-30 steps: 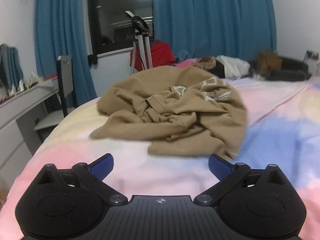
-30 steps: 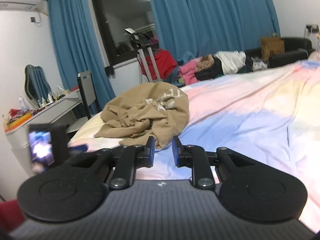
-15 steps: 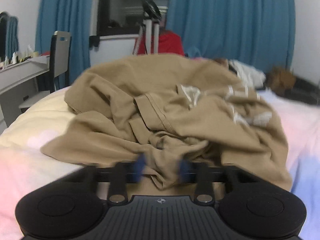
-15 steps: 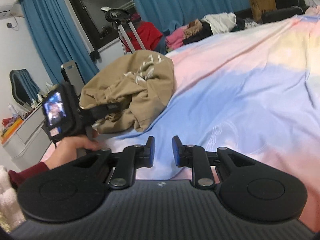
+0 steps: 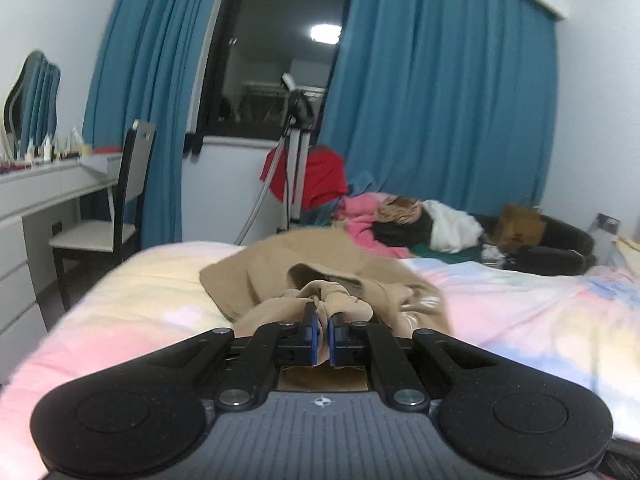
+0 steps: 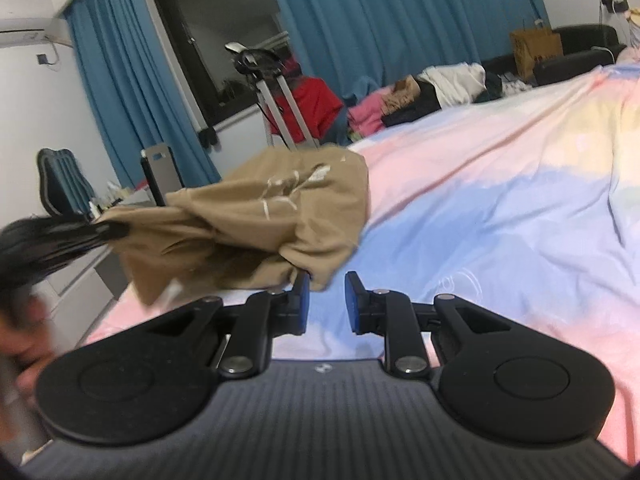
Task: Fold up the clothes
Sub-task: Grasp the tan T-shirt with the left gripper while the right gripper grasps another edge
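Tan garment [image 5: 328, 280] pinched by left gripper [image 5: 322, 320] — right gripper [image 6: 327, 300] parted over bedspread [image 6: 500, 216].

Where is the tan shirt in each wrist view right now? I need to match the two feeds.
Left wrist: tan shirt at centre, bunched in the shut left claw.
Right wrist: tan shirt left of centre, lifted, beyond the open right claw.
Shared landmark: red garment by the window.
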`<state>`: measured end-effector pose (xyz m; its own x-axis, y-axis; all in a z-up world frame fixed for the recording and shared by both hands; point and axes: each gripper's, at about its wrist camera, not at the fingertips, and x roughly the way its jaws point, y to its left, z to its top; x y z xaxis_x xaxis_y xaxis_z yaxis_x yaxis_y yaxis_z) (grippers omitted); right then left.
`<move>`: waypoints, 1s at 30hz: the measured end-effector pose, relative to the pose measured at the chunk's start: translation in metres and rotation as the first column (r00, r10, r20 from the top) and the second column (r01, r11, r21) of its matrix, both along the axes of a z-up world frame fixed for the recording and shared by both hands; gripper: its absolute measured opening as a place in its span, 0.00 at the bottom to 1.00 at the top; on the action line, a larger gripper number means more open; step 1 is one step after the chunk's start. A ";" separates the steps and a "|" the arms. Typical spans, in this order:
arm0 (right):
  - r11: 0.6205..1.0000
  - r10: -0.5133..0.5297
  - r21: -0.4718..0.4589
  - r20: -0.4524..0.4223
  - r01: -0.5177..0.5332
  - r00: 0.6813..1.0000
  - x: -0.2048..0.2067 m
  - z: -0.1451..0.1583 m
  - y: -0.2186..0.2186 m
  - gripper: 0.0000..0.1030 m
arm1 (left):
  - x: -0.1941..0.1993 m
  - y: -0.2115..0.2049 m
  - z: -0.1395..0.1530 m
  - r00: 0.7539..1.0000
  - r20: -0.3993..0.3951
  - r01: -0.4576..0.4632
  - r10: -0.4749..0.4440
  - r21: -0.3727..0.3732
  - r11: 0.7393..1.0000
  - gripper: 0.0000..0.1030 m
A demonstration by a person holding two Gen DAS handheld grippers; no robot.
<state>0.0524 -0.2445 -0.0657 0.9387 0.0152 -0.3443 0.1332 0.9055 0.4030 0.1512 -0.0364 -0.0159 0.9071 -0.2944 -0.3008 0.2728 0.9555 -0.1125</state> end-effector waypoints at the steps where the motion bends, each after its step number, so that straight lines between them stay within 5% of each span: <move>1: 1.000 0.003 -0.007 0.010 -0.003 1.000 -0.003 0.003 0.001 0.22 | -0.022 0.008 0.005 1.000 0.002 0.008 -0.008 -0.002 1.000 0.05; 8: 0.996 0.080 -0.041 0.016 -0.079 0.997 -0.025 0.016 0.020 0.22 | -0.133 0.057 0.014 0.999 -0.037 -0.032 0.034 0.047 0.998 0.05; 14: 0.976 0.178 -0.123 -0.032 -0.181 0.983 -0.034 0.016 0.048 0.22 | -0.138 0.059 -0.015 0.985 -0.135 -0.089 0.109 0.149 0.985 0.05; 26: 0.907 0.266 -0.279 -0.198 -0.314 0.943 0.001 -0.030 0.098 0.40 | -0.120 0.106 0.007 0.971 -0.120 -0.222 0.207 -0.127 0.967 0.05; 30: 0.884 0.283 -0.327 -0.193 -0.333 0.940 0.011 -0.039 0.108 0.60 | -0.115 0.118 0.010 0.966 -0.119 -0.249 0.230 -0.176 0.952 0.05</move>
<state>0.0635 -0.1364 -0.1047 0.8500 0.1511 -0.5047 -0.1454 0.9881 0.0510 0.0359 0.0817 -0.0061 0.9275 -0.1315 -0.3498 0.0175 0.9503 -0.3107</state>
